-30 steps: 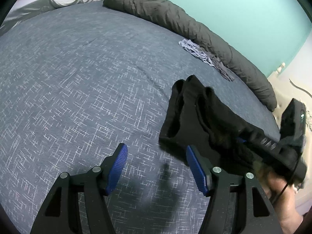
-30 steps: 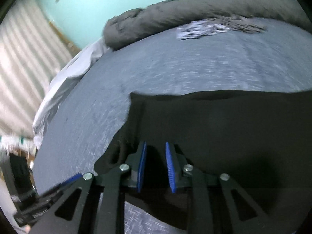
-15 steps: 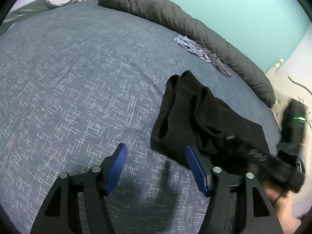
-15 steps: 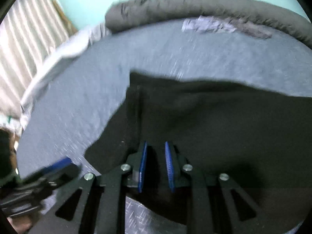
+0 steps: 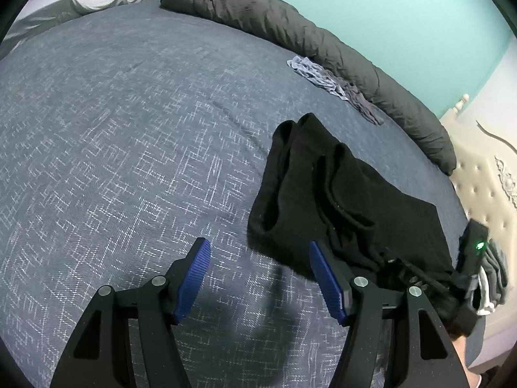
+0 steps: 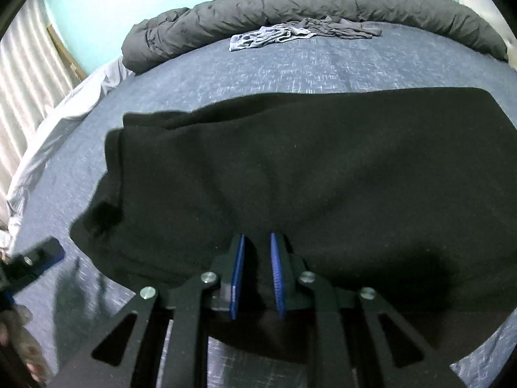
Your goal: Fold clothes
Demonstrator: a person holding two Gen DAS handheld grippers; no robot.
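The black clothes lie on the bed. The right gripper, just closing, pinches them narrowly. The left gripper is wide, empty. The thin pinch may slip, spoiling the fold.

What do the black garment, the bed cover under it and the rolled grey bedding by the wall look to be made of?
Black garment: soft matte knit, perhaps fleece or jersey; it drapes in rounded folds without sheen.
Bed cover: woven cloth, blue-grey with pale crosshatch flecks, lying flat.
Rolled grey bedding: probably a padded quilt; puffy, finely crinkled, matte surface.
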